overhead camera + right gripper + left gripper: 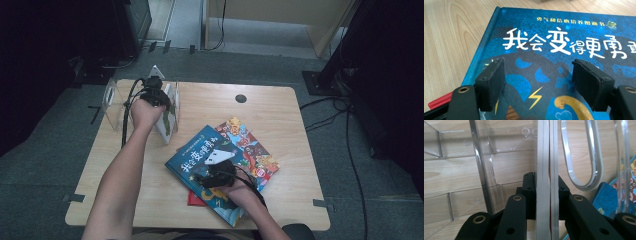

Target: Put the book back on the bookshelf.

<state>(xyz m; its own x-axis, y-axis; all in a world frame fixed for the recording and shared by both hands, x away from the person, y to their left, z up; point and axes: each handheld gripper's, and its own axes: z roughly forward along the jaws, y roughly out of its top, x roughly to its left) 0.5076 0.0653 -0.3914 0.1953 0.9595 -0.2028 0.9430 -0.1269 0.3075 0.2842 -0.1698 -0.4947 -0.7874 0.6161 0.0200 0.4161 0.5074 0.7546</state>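
Left gripper [543, 195] clamps upright book [545, 157] in clear rack [484, 170], right gripper [537, 85] open over blue book [564, 30].

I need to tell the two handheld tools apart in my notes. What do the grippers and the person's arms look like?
Both are black. The left gripper has flat black jaws on bars with brass-ringed holes, seen in its own view, and a black cable trailing along the forearm. The right gripper carries a pale three-cornered plate on top; its jaws end in thick black pads. Both forearms are bare, with no sleeves in view.
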